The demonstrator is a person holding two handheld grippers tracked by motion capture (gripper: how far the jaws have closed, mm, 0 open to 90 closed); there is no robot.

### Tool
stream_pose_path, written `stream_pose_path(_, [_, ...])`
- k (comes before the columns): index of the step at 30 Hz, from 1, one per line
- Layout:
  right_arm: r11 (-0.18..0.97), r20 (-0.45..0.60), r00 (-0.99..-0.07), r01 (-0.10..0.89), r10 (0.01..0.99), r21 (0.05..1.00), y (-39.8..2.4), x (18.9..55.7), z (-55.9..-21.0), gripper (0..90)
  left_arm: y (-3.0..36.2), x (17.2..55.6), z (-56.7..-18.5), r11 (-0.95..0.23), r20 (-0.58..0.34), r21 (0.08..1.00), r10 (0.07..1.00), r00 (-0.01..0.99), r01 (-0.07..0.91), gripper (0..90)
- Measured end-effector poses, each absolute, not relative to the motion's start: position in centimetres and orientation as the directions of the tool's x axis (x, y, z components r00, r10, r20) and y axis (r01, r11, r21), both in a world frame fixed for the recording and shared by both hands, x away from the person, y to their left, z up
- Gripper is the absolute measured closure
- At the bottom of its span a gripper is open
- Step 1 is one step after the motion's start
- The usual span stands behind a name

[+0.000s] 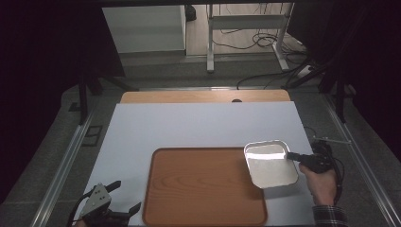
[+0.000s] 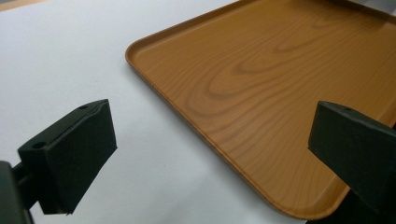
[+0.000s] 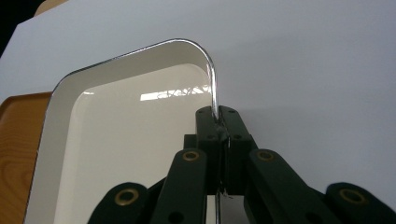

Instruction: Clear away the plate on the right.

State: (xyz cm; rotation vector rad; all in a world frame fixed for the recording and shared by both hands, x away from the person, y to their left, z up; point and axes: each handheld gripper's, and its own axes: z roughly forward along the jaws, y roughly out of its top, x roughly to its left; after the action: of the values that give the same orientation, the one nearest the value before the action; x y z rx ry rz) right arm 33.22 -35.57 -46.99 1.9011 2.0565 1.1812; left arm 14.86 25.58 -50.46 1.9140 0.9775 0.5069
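White sheeting (image 1: 198,125) covers the table, bearing a wooden tray (image 1: 203,189). Right gripper (image 1: 295,156) pinches a white pan's (image 1: 272,165) rim, over the tray's right edge. Left gripper (image 1: 124,195) sits spread wide beside the tray.

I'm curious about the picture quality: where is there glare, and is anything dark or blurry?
High view: the white pan glares near its far rim, and the surroundings are nearly black. Right gripper view: a ceiling light reflects in the pan's floor. Left gripper view: the near jaws look soft and the wooden tray shows a mild sheen.
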Motion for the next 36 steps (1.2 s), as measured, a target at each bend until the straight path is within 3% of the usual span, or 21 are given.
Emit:
stream_pose_path(23, [0.059,0.423,-0.365,0.81,0.829,0.583,-27.8,33.0,-47.5,87.6,25.5,14.9,-50.5,-0.284,-0.037,0.859,0.795,0.605,0.426,0.6])
stream_pose_path(36, [0.098,0.444,-0.405,0.817,0.799,0.568,-24.8,33.4,-48.3,87.9,25.5,14.9,-50.5,-0.286,-0.035,0.858,0.795,0.606,0.426,0.5])
